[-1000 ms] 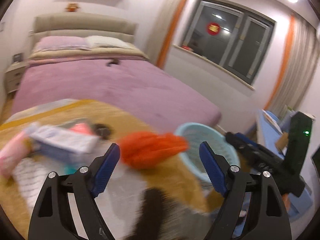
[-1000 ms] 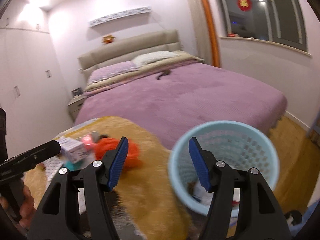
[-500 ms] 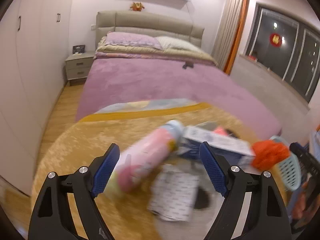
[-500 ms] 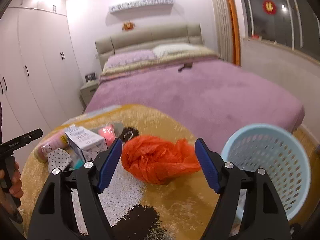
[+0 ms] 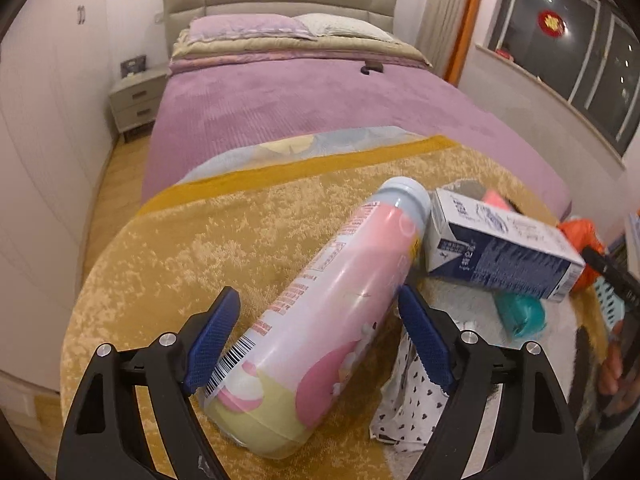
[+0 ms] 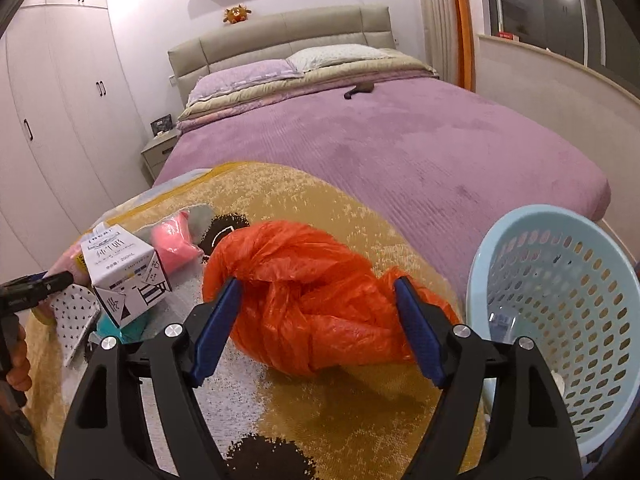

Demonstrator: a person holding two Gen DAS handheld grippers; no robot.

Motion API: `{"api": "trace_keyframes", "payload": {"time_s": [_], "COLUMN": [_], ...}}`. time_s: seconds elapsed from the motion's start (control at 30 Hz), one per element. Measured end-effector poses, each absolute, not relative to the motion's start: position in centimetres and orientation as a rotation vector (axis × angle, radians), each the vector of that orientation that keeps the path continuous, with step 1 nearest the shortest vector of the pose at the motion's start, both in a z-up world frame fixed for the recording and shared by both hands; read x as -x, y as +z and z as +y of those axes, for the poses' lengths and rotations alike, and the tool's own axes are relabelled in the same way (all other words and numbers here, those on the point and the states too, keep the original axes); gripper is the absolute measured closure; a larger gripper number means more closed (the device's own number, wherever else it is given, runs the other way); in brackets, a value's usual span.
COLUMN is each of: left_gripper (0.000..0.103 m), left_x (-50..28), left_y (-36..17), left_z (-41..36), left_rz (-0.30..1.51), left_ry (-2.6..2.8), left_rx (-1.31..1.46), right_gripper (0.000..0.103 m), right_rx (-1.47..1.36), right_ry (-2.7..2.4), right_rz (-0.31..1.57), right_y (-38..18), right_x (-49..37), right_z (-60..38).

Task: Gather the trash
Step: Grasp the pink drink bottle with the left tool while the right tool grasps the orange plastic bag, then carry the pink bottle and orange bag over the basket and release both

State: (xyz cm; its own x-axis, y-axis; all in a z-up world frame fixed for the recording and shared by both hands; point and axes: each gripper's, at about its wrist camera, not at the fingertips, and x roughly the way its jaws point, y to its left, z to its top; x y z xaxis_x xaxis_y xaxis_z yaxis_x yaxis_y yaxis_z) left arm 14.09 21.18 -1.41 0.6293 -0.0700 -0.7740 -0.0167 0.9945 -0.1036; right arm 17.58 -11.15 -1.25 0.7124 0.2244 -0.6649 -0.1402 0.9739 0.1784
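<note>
A pink and yellow bottle (image 5: 324, 320) lies on its side on the yellow rug, between the open fingers of my left gripper (image 5: 320, 336). A white and blue carton (image 5: 500, 252) lies past it, also in the right wrist view (image 6: 124, 276). A crumpled orange plastic bag (image 6: 316, 304) lies between the open fingers of my right gripper (image 6: 318, 320). A light blue perforated basket (image 6: 560, 312) stands right of the bag.
A polka-dot wrapper (image 5: 408, 400), a teal item (image 5: 520, 316) and a pink packet (image 6: 176, 244) lie on the rug (image 5: 224, 240). The purple bed (image 6: 400, 140) stands behind. A nightstand (image 5: 136, 100) and wardrobes (image 6: 60, 120) are at the left.
My left gripper has swung left from the orange bag and closed in on the pink bottle. My right gripper has moved left from the basket down around the orange bag.
</note>
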Motion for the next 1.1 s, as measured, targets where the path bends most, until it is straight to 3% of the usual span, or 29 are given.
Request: {"api": "trace_keyframes", "payload": {"time_s": [0.3,0.37,0.43,0.53,0.7,1.1], "left_gripper": [0.036,0.046,0.05,0.053,0.055,0.056], "left_x": [-14.1,-13.7,-13.3,-12.7,-11.1,-7.7], "left_y": [-1.6,-1.5,-1.4,-1.2,0.3,5.9], "left_z": [19.4,18.9,18.6,18.4,19.0,17.9], "left_rz": [0.924,0.916,0.911,0.896,0.836,0.708], "left_ry": [-0.046,-0.069,-0.083,-0.075,-0.06,-0.104], "left_rx": [0.061,0.061,0.069,0.067,0.096,0.167], "right_gripper": [0.03,0.041,0.052,0.066,0.081,0.083], "right_rx": [-0.073,-0.066,-0.057,-0.063,-0.064,-0.084], "right_ry": [0.204,0.228,0.236,0.253,0.269,0.278], "right_rz": [0.784,0.791,0.783,0.762,0.708,0.579], "right_y": [-1.9,-2.0,-1.9,-1.7,-1.1,1.2], "right_x": [-17.8,-17.8,-17.7,-17.3,-16.3,-13.0], "right_z": [-10.4,-10.1,-10.0,-10.2,-10.3,-11.7]}}
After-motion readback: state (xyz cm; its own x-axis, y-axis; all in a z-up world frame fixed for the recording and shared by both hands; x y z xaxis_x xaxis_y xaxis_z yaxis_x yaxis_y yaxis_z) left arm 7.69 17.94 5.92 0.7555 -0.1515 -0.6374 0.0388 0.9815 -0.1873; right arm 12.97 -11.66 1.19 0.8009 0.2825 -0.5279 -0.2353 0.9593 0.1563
